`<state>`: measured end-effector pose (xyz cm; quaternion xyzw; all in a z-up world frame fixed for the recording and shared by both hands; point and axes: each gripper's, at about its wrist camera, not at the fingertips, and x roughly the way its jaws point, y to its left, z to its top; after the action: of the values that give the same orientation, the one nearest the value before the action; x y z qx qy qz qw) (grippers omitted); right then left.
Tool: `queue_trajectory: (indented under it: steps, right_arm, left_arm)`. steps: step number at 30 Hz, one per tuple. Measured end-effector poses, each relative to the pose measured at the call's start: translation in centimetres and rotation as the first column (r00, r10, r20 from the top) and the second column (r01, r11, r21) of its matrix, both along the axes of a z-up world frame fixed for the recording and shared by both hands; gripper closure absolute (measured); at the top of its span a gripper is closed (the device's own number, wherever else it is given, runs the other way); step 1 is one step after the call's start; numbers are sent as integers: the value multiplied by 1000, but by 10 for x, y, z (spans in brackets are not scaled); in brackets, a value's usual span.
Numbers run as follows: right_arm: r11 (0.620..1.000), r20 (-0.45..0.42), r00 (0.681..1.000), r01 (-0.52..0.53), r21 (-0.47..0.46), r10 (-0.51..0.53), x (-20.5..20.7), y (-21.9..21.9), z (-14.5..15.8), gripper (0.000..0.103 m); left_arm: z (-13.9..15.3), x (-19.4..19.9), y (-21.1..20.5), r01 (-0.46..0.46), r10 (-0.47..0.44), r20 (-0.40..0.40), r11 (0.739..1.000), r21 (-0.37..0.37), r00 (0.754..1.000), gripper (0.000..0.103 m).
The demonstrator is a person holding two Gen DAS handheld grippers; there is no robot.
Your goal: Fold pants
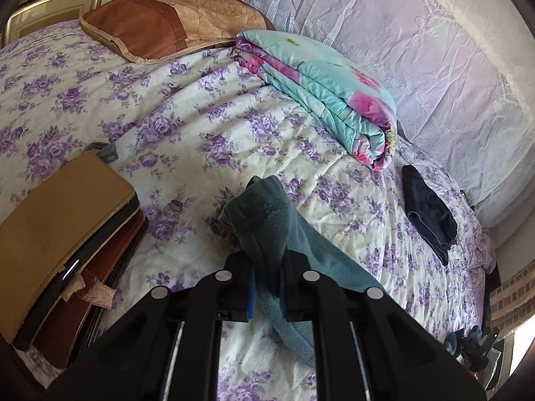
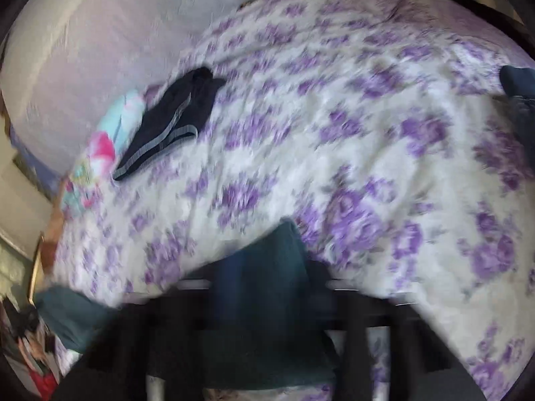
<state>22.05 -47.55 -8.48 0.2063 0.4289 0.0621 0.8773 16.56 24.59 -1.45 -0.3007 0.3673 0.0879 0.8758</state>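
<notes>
Covering the bed (image 1: 187, 140) is a cream quilted spread printed with purple roses, and a pale lace-patterned curtain (image 1: 384, 33) hangs along its far side. At the head lie a brown and tan pillow (image 1: 160, 30) and a folded turquoise quilt with pink flowers (image 1: 321, 90); a small dark folded garment (image 1: 429, 210) rests near the quilt's end, and a stack of tan and brown cushions (image 1: 67, 234) sits at the left edge. Both tongs tilt down toward the bed. The left tongs (image 1: 267, 287) stand narrow, their blue-lined jaws pinching a bunched fold of the teal pants (image 1: 267, 220), a soft fleecy fabric that trails away beneath them onto the spread. In the blurred right wrist view, the right tongs (image 2: 264, 287) appear closed to a narrow gap on another part of the same teal cloth, which fills the space between the jaws.
</notes>
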Motion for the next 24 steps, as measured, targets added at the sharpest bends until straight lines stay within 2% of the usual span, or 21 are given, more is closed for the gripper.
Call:
queue_trajectory:
  steps: [2, 5, 8, 10, 12, 14, 15, 16, 18, 22, 24]
  right_arm:
    - [1000, 76, 997, -1, -21, 3, -6, -2, 23, 90]
    - [999, 161, 986, 32, 32, -37, -13, -24, 70, 90]
    - [994, 215, 975, 74, -75, -57, -18, -29, 110, 90]
    - [991, 210, 974, 104, -81, -85, -18, -38, 117, 90]
    - [990, 188, 976, 126, -64, -112, -18, -50, 111, 89]
    - [980, 148, 978, 166, -110, -149, -18, -59, 96, 74]
    - [973, 138, 977, 181, -144, -161, -21, -61, 88, 53]
    - [963, 136, 975, 198, -181, -175, -26, -64, 83, 47]
    - [959, 131, 975, 203, -198, -179, -38, -68, 74, 47]
    - [979, 92, 985, 157, -132, -146, -65, -69, 56, 47]
    - [990, 53, 992, 122, -66, -118, -78, -64, 39, 47]
  left_arm:
    - [7, 6, 1, 8, -7, 9, 1000, -5, 1000, 94]
    - [29, 14, -4, 31, -30, 54, 999, -14, 998, 94]
    - [51, 19, -21, 72, -74, 122, 997, 21, 990, 94]
    - [57, 21, -34, 80, -89, 145, 995, 65, 985, 94]
    - [52, 27, -45, 97, -107, 132, 992, 84, 985, 93]
    - [34, 37, -48, 118, -123, 89, 992, 52, 988, 93]
    - [24, 42, -48, 115, -118, 58, 992, 44, 991, 93]
    - [13, 46, -47, 109, -110, 25, 993, 39, 994, 93]
    - [-8, 48, -40, 95, -95, -26, 995, 13, 995, 93]
    - [-24, 41, -26, 98, -100, -27, 994, -40, 995, 92]
    - [-28, 41, -23, 97, -99, -28, 993, -62, 995, 92]
